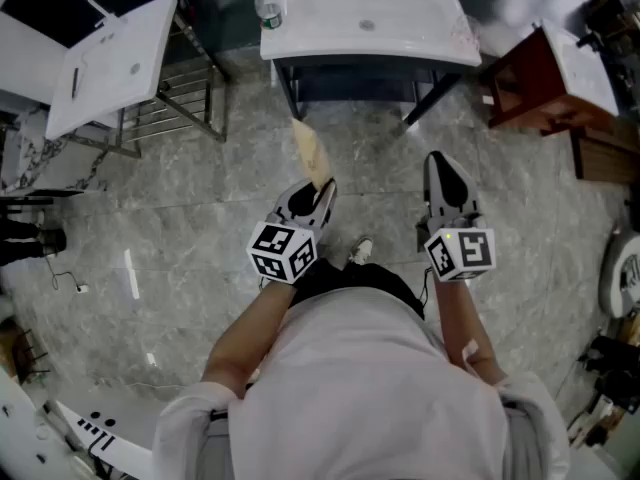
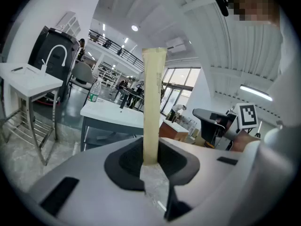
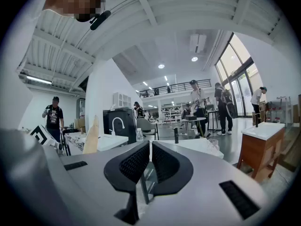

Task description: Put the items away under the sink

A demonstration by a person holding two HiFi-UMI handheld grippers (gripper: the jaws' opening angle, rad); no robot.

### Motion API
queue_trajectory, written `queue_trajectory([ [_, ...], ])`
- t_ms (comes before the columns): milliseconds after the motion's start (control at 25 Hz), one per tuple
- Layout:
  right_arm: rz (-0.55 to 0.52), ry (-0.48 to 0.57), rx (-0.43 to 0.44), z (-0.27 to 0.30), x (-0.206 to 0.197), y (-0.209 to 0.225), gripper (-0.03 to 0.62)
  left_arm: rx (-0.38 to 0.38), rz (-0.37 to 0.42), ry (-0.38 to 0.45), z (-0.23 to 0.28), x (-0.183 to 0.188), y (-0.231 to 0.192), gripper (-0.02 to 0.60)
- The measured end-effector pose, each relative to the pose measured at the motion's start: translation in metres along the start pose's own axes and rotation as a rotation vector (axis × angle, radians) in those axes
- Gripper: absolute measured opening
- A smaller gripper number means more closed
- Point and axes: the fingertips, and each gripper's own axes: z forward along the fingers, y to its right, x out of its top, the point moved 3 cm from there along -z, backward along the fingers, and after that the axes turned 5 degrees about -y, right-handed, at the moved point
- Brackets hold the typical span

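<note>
Left gripper (image 1: 320, 193) jaws clamp pale flat strip (image 1: 311, 153); right gripper (image 1: 440, 168) jaws together, empty. Grip firm, aim strip under sink counter (image 1: 330, 46) front edge

Person: white short-sleeved shirt (image 1: 370, 388), black trousers (image 1: 350, 278), white shoe (image 1: 361, 252); grey left gripper (image 1: 322, 190), grey right gripper (image 1: 440, 168), each with black pads (image 3: 134, 164) and white cube bearing black square markers (image 1: 283, 251)

Grey marble floor (image 1: 380, 198). White sink (image 1: 365, 18) standing far centre, bottle (image 1: 268, 8) on its left corner. Second sink (image 1: 110, 63) on rack (image 1: 175, 108) far left, wooden cabinet (image 1: 530, 83) far right.
</note>
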Motion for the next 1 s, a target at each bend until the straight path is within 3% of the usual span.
queue_trajectory([
  [440,-0.043,0.037,0.078,-0.016,0.005,0.016,0.043,0.107,-0.052,0.013,-0.006,-0.029,0.013,0.067],
  [640,-0.088,0.044,0.098,-0.026,0.01,0.027,0.044,0.147,-0.05,0.049,0.002,-0.025,0.02,0.067],
  [1000,-0.069,0.074,0.11,-0.029,0.011,0.034,0.044,0.174,-0.035,0.071,0.008,-0.019,0.022,0.067],
])
